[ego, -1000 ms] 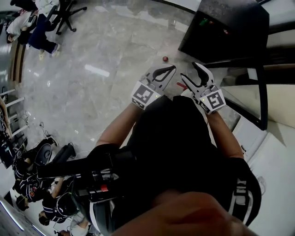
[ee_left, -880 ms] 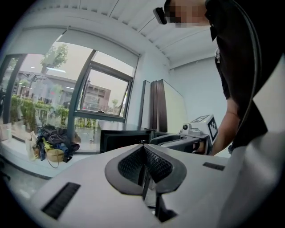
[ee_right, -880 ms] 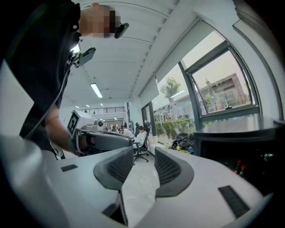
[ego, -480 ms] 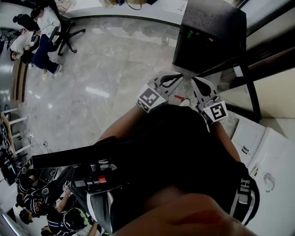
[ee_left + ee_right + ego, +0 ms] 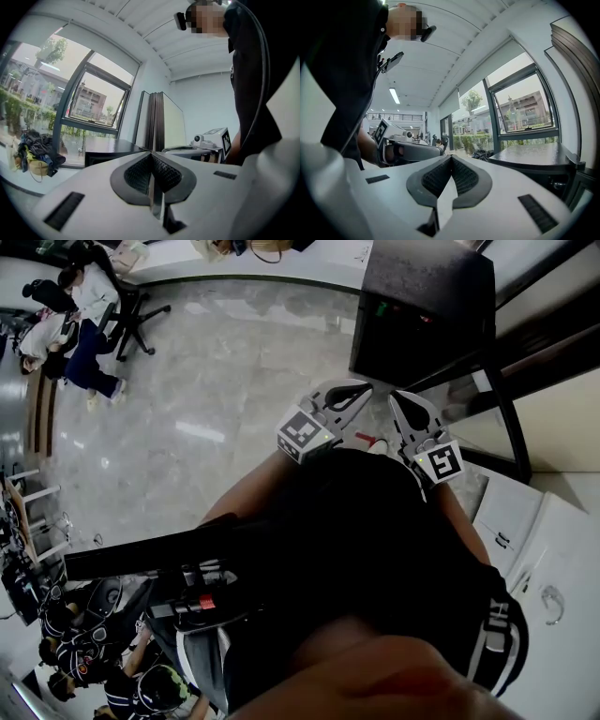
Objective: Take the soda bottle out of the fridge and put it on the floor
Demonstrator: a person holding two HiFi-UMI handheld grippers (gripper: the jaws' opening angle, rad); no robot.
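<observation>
1. Soda bottle: none of the three views shows it clearly enough to tell where it is. Neither gripper holds it.
2. One small red-and-white patch (image 5: 371, 441) shows on the floor (image 5: 206, 399) between the two grippers. The person's dark torso (image 5: 356, 521) covers most of it, so it cannot be identified.
3. Grippers, count two. In the head view both are held side by side in front of the torso, near each other but apart.
4. Left gripper (image 5: 364, 388): in its own view (image 5: 151, 157) the two ribbed pads meet at the tips, with nothing between them.
5. Right gripper (image 5: 394, 398): in its own view (image 5: 451, 157) the jaws are likewise closed together and empty.
6. Marker cubes, count two, one on each gripper: the left cube (image 5: 305, 432) and the right cube (image 5: 441, 463).
7. Black cabinet (image 5: 422, 306), count one. It stands on the floor just beyond the gripper tips and has a flat top. One green and one red light show on its face.
8. Dark-framed panels (image 5: 154, 122) stand upright behind the cabinet, beside the window (image 5: 89, 101).
9. One pile of bags (image 5: 37, 154) lies on the sill below the window.
10. Office chair (image 5: 131, 282), count one, stands at the far left, well apart from the grippers. Two seated persons (image 5: 75, 306) are beside it.
</observation>
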